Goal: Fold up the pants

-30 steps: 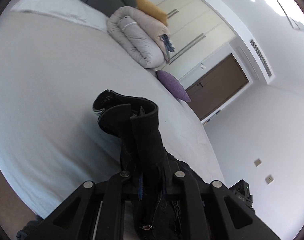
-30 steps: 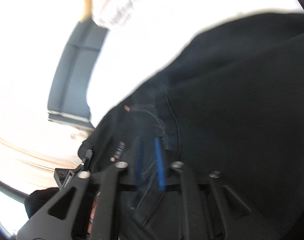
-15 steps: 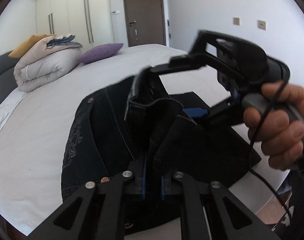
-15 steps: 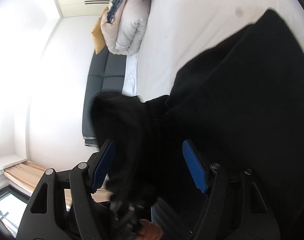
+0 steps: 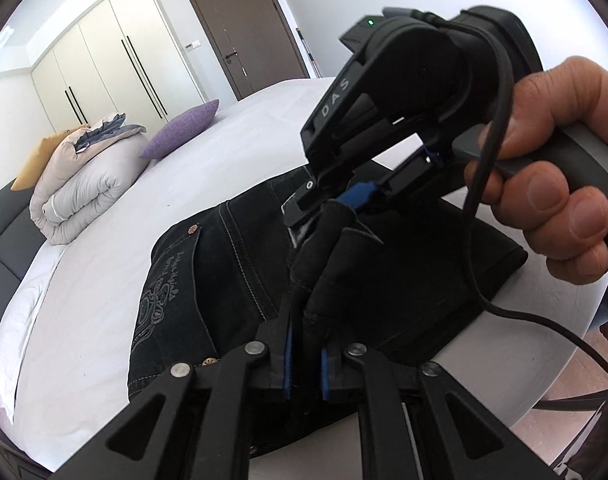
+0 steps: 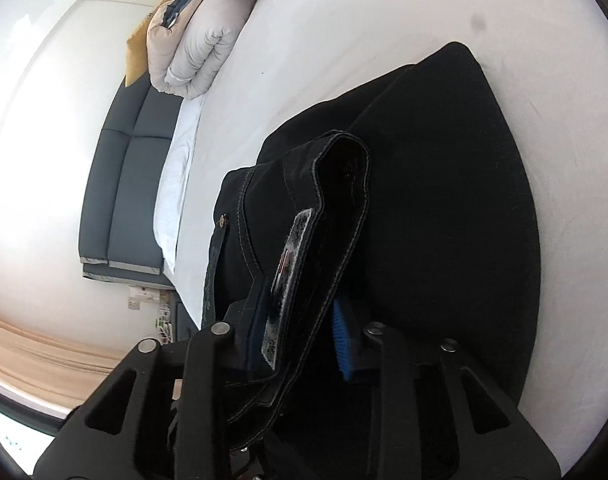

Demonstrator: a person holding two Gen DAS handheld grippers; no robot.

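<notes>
Black jeans [image 5: 208, 280] with an embroidered back pocket lie folded on the white bed [image 5: 104, 220]; they also show in the right wrist view [image 6: 444, 184]. My left gripper [image 5: 304, 364] is shut on a raised fold of the waistband. My right gripper [image 6: 300, 336] is shut on the same waistband strip with its label, further along; it shows in the left wrist view [image 5: 336, 204], held by a hand, just above and beyond the left one.
A rolled beige duvet [image 5: 88, 176] with a yellow cushion and a purple pillow [image 5: 184, 128] lie at the far side of the bed. A dark headboard [image 6: 124, 184] lies to the left. Wardrobes and a brown door [image 5: 240, 28] stand behind. The bed's edge is near right.
My right gripper has gone from open to shut on the waistband. My left gripper has swung round from the bed's far side and lowered the fold onto the pants.
</notes>
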